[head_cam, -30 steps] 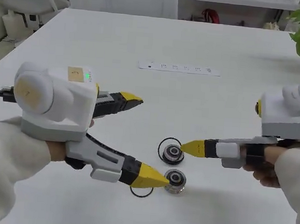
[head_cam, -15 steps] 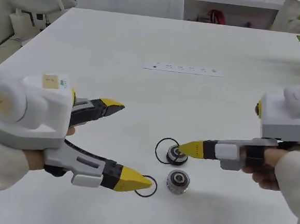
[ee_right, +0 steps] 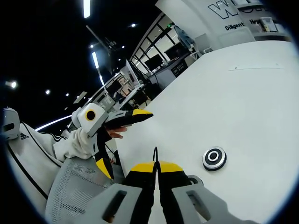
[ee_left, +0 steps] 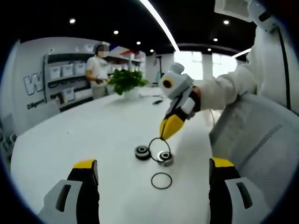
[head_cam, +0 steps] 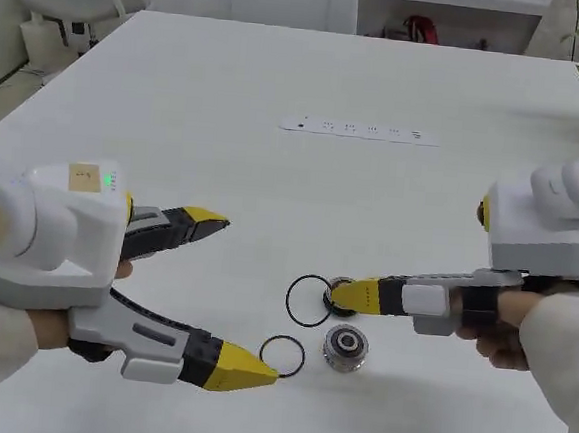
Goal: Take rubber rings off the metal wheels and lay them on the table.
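The right gripper point(head_cam: 349, 294) has its fingers pressed together on a rubber ring point(head_cam: 288, 299), held just beside two metal wheels point(head_cam: 345, 345). The left gripper point(head_cam: 231, 297) hovers with fingers wide apart near a second ring point(head_cam: 303, 357), which lies flat on the tabletop point(head_cam: 273, 175).

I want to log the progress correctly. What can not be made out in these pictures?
Head view: the far wheel is mostly hidden behind the right gripper, so whether the held ring is fully off it is unclear.
Right gripper view: one wheel is partly hidden by that gripper's own body.
Head view: the near wheel is too small to show any remaining ring.
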`<state>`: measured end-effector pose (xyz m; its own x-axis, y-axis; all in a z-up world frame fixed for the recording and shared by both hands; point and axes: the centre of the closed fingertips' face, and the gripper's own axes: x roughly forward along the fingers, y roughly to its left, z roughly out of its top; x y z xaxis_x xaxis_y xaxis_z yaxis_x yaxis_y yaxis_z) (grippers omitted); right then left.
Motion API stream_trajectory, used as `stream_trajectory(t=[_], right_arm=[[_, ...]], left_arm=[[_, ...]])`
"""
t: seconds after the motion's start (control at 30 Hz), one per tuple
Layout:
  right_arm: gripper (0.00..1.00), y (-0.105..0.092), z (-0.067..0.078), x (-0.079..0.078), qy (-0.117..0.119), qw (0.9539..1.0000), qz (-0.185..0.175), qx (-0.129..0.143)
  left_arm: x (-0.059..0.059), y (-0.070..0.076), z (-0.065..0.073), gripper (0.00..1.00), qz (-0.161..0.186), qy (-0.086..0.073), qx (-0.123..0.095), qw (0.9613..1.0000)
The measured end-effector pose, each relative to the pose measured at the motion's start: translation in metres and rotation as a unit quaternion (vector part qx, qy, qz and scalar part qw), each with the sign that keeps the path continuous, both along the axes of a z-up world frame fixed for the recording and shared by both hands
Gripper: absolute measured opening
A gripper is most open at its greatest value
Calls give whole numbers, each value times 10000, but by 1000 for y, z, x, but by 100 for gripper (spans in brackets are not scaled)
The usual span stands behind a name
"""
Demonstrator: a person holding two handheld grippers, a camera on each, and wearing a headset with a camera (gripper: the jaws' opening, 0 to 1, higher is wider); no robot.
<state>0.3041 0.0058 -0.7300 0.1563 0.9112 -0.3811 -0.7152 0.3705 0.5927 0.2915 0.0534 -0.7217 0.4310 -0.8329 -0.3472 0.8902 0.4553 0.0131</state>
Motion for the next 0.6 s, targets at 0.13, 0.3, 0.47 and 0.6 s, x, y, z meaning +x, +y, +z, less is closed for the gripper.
stream_trajectory(t=[0.13, 0.3, 0.47, 0.6], right_arm=[[0, 1, -2, -1, 16, 10000, 25, -39], [0, 2, -4, -3, 33, 10000, 53, -66], [0, 4, -8, -7, 48, 9998, 129, -129], [0, 6, -11, -11, 68, 9996, 206, -182]], left_arm=[[-2, 2, -5, 100, 24, 36, 37, 10000], [-6, 1, -10, 100, 2, 125, 43, 9999], [-8, 2, -13, 100, -4, 171, 50, 9998], [-9, 2, -15, 100, -1, 205, 43, 9998]])
